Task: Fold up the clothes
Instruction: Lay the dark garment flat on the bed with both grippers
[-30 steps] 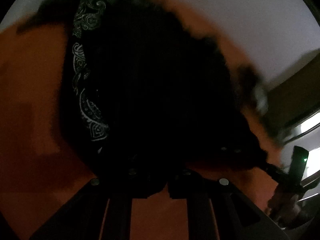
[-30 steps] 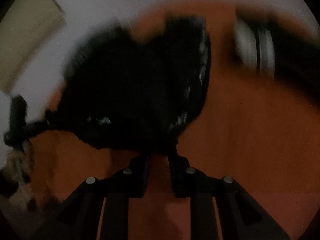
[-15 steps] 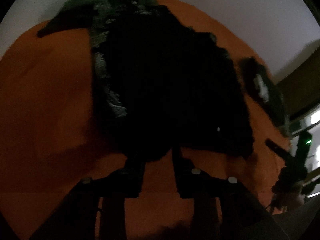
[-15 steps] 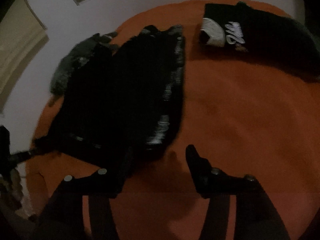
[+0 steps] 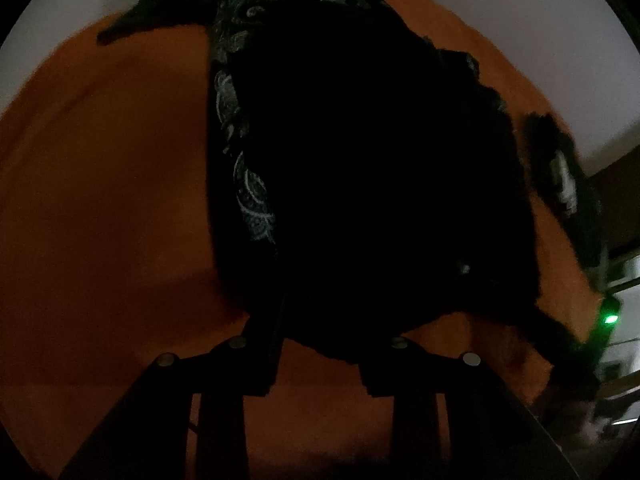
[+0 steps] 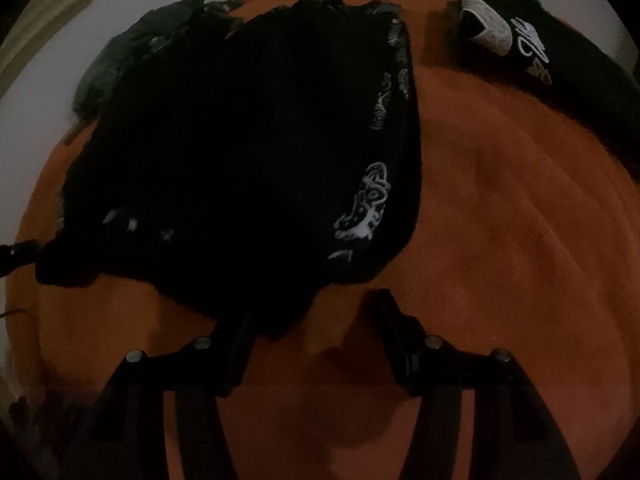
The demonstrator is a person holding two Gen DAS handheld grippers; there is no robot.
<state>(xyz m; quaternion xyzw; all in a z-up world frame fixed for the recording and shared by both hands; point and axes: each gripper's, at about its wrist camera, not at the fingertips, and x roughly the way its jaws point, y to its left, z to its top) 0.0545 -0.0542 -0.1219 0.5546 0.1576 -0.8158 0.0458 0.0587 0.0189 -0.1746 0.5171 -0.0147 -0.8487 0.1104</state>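
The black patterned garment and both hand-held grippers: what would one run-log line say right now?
garment: black patterned garment flat on orange cloth | left hand-held gripper: opened, released | right hand-held gripper: open, empty

An orange cover (image 6: 520,200) lies over the whole surface. Behind it stands a pale wall (image 5: 500,8). A small green light (image 5: 609,319) glows at the right edge.

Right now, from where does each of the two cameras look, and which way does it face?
Left wrist: sits on the left gripper, facing steeply down at the black garment on the orange surface; its two fingers show, apart, the garment's near edge between them.
Right wrist: sits on the right gripper, also facing down at the garment's corner; its fingers stand apart, gripping nothing; a second dark garment lies far right.
Shared: the black garment, the orange surface, the second dark garment.
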